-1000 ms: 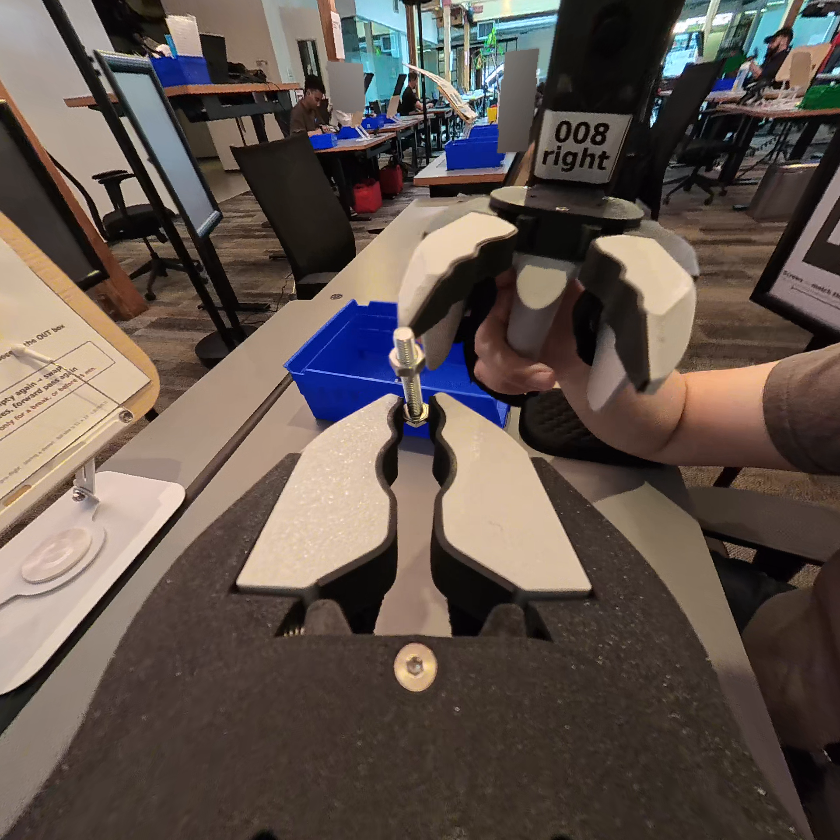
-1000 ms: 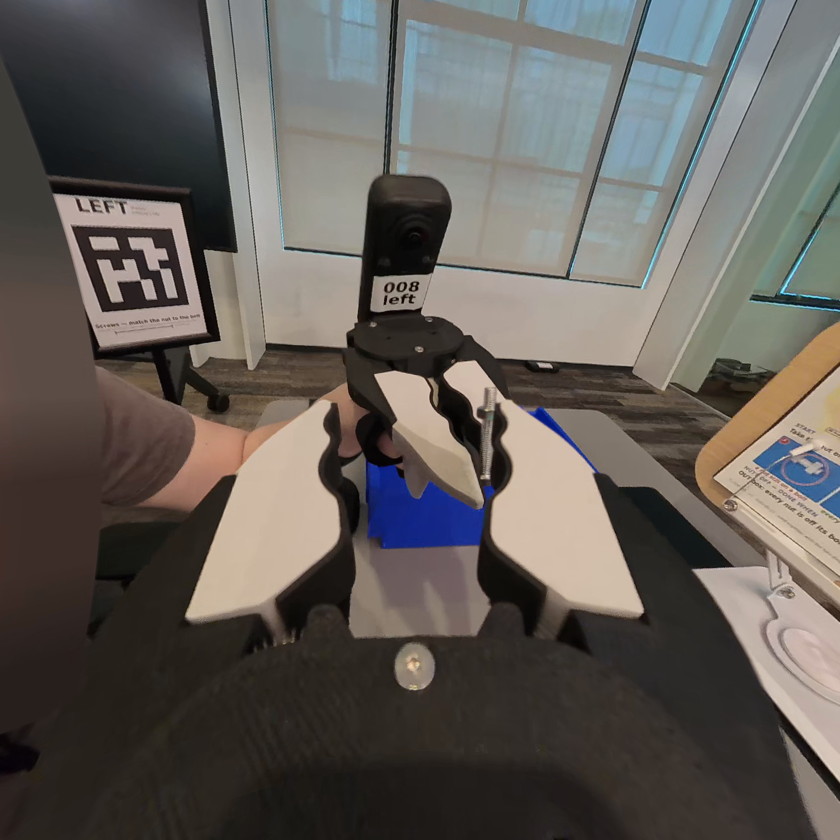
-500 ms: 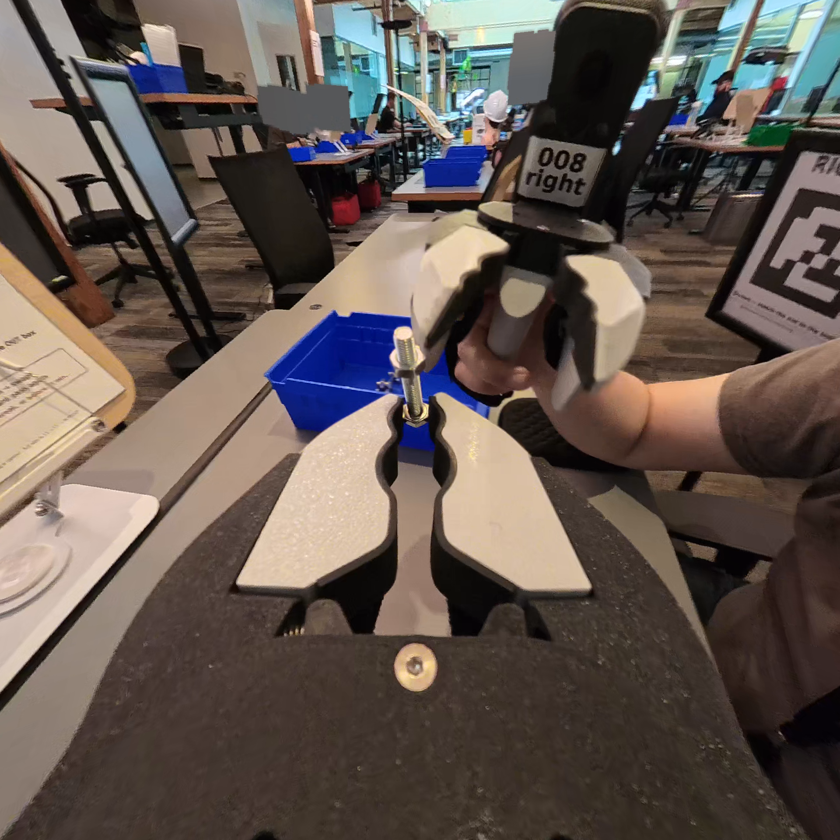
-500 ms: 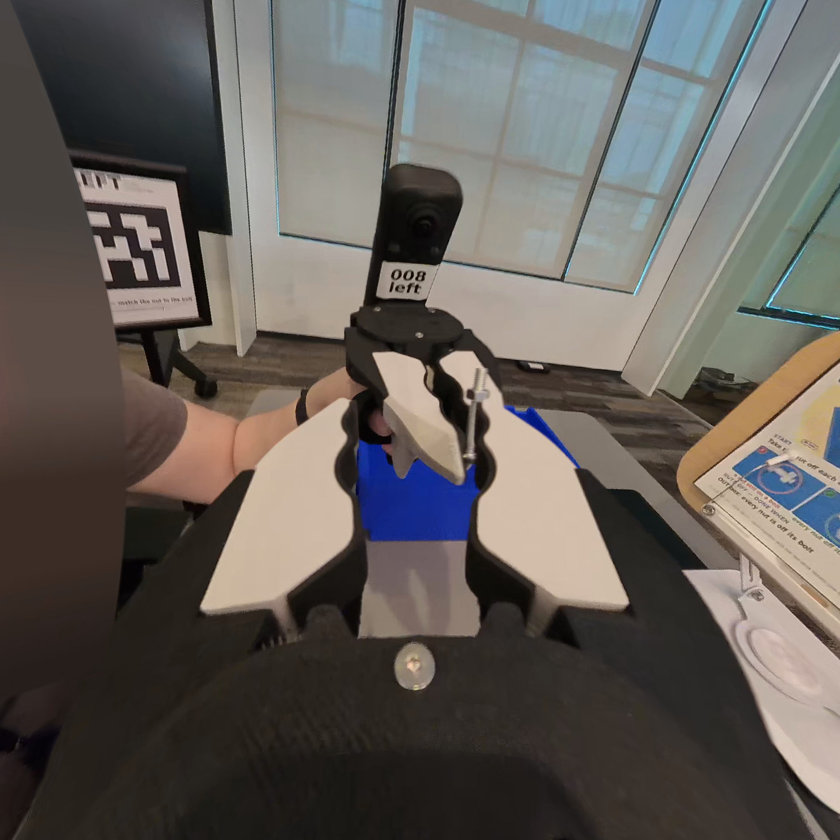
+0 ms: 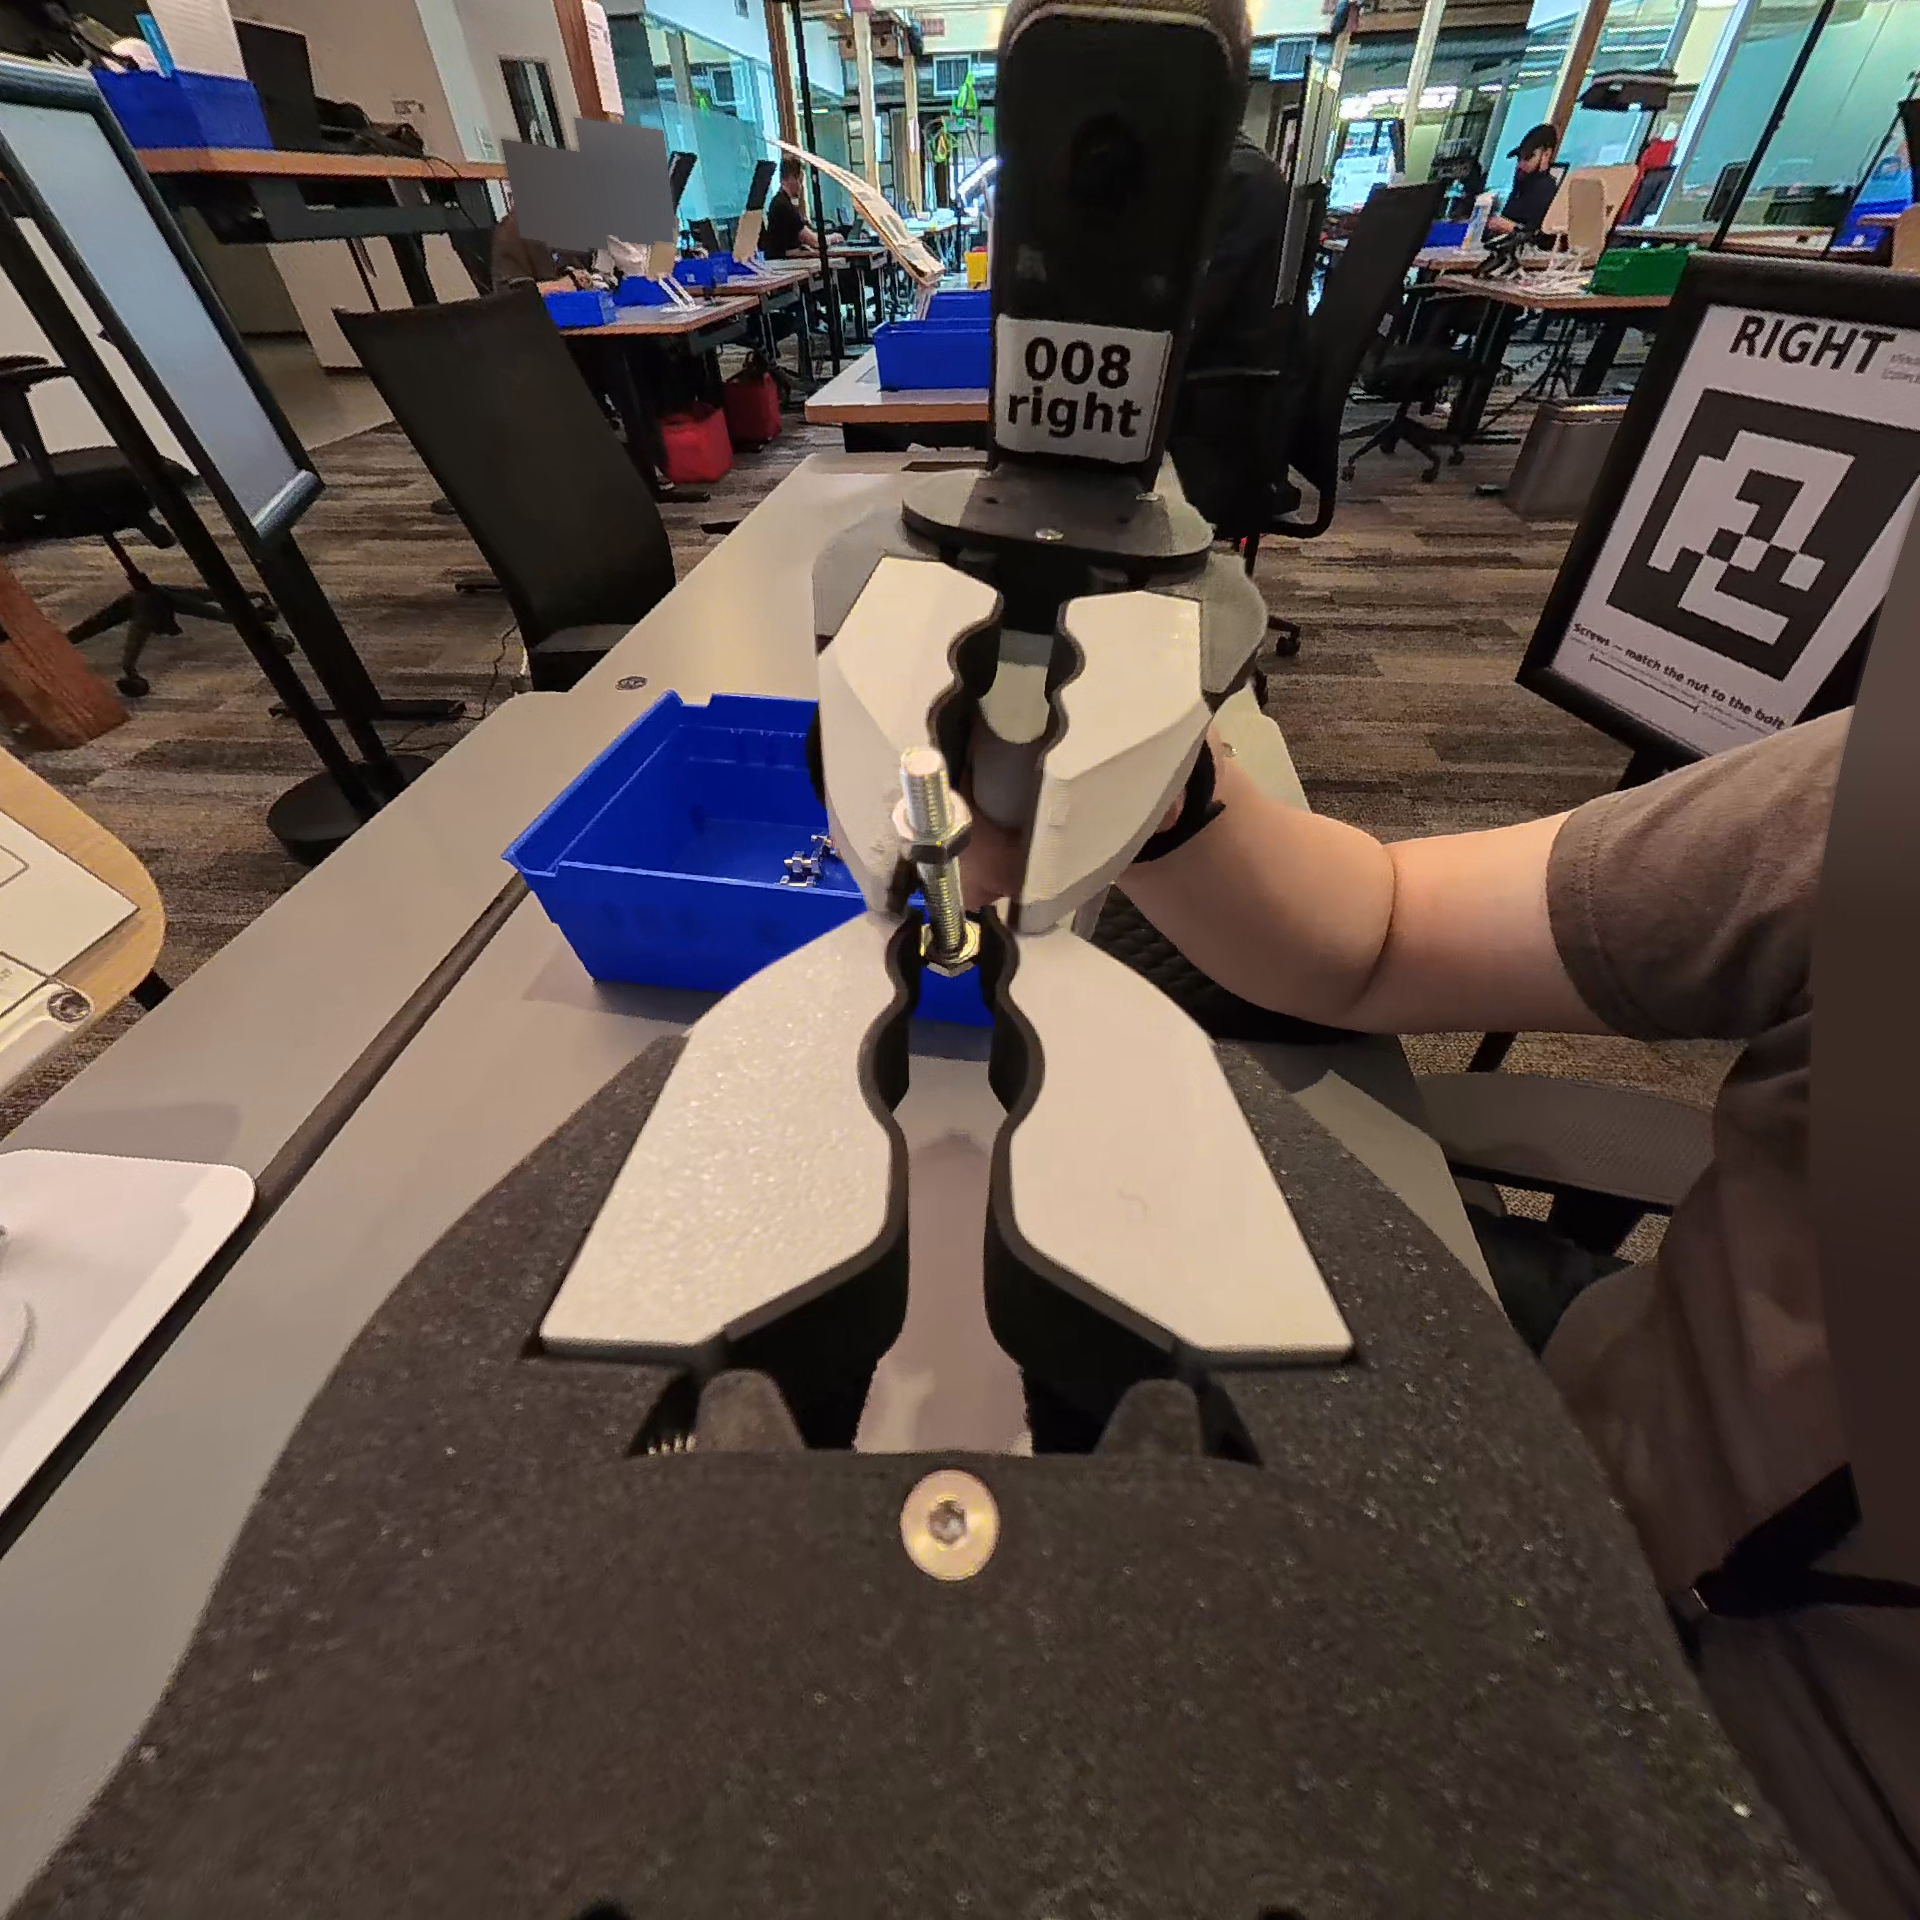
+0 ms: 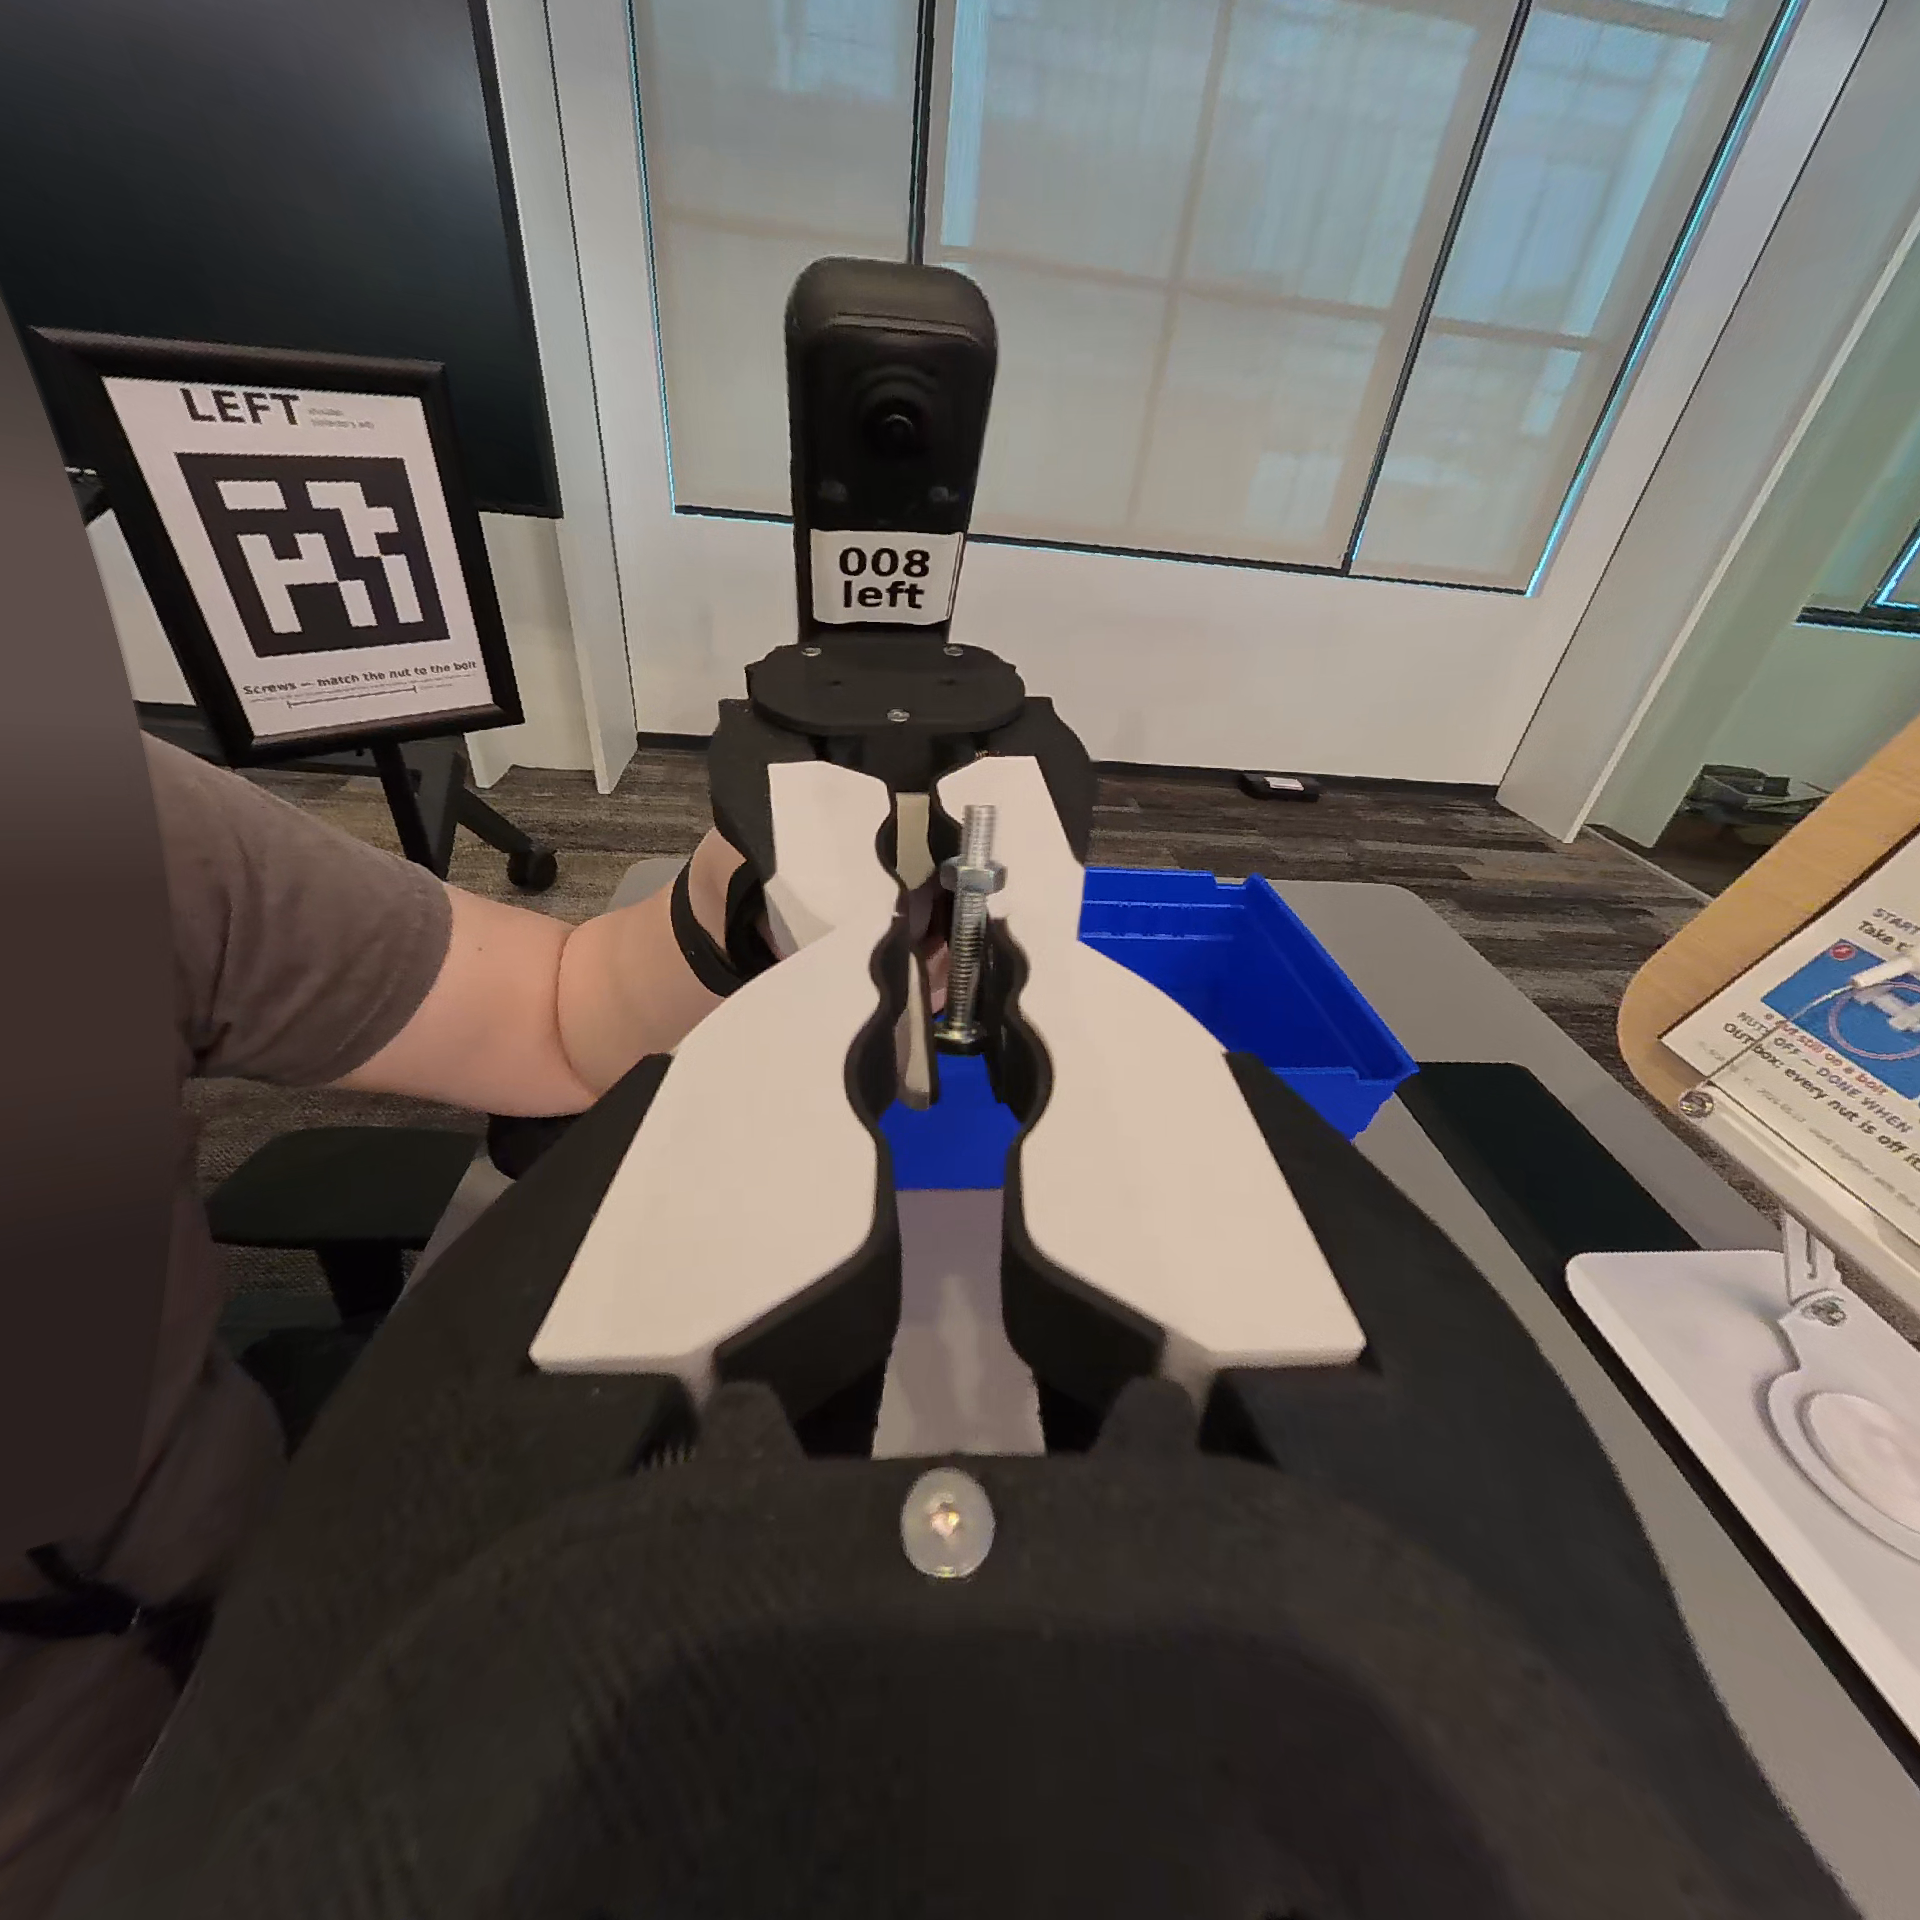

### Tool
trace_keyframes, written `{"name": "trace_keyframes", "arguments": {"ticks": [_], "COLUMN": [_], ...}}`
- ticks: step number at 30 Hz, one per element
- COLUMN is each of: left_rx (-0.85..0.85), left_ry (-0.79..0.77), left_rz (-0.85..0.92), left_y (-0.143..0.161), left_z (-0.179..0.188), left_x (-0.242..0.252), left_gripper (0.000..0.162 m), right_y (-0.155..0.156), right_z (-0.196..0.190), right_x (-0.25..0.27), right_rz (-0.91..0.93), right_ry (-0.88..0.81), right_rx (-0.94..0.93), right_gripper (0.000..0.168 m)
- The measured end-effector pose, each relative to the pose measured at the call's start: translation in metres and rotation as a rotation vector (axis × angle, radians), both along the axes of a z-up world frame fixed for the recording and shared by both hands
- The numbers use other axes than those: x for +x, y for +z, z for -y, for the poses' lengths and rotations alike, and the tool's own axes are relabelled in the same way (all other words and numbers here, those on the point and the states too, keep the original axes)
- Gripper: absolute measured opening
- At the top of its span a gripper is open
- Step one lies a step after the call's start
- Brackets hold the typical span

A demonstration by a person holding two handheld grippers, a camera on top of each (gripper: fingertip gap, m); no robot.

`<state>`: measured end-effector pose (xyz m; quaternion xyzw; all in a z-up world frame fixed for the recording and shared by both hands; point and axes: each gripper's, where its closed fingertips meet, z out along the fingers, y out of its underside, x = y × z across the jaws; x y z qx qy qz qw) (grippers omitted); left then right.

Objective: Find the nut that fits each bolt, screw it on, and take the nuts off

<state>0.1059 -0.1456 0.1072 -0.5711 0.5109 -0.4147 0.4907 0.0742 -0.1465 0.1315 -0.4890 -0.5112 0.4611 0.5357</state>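
A silver bolt (image 5: pixel 938 894) stands upright, its hex head clamped between the tips of my left gripper (image 5: pixel 945 940), which is shut on it. A nut (image 5: pixel 930 828) sits high on the thread, near the top. My right gripper (image 5: pixel 951 914) faces the left one and points down at it. Its jaws are closed to a narrow gap around the shaft just below the nut. In the right wrist view the bolt (image 6: pixel 966 956) and nut (image 6: pixel 974 879) rise between the tips of my right gripper (image 6: pixel 951 935). Both are held above the blue bin (image 5: pixel 665 925).
The blue bin (image 6: pixel 1247 987) sits on the grey table (image 5: pixel 416 1039) and holds a few loose fasteners (image 5: pixel 805 868). An instruction board (image 6: pixel 1818 987) on a white base (image 6: pixel 1714 1351) stands at one side. Framed marker signs (image 5: pixel 1745 520) (image 6: pixel 312 540) and a black chair (image 5: pixel 520 468) stand around the table. My two grippers' fingertips are within a few centimetres of each other.
My right gripper's jaws went from wide open to nearly closed around the bolt's shaft, and it swung square to the left gripper. The left gripper kept hold of the bolt head.
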Motion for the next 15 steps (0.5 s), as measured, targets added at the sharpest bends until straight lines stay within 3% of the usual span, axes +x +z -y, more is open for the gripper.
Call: {"name": "trace_keyframes", "arguments": {"ticks": [15], "left_rx": [-0.008], "left_ry": [0.008], "left_rz": [0.005], "left_y": [-0.0020], "left_z": [-0.0043], "left_x": [-0.0001], "left_gripper": [0.010], "right_y": [-0.0029], "right_z": [-0.0071], "right_x": [0.0016], "right_rz": [-0.021], "right_ry": [0.017], "right_rx": [-0.068], "right_gripper": [0.006]}}
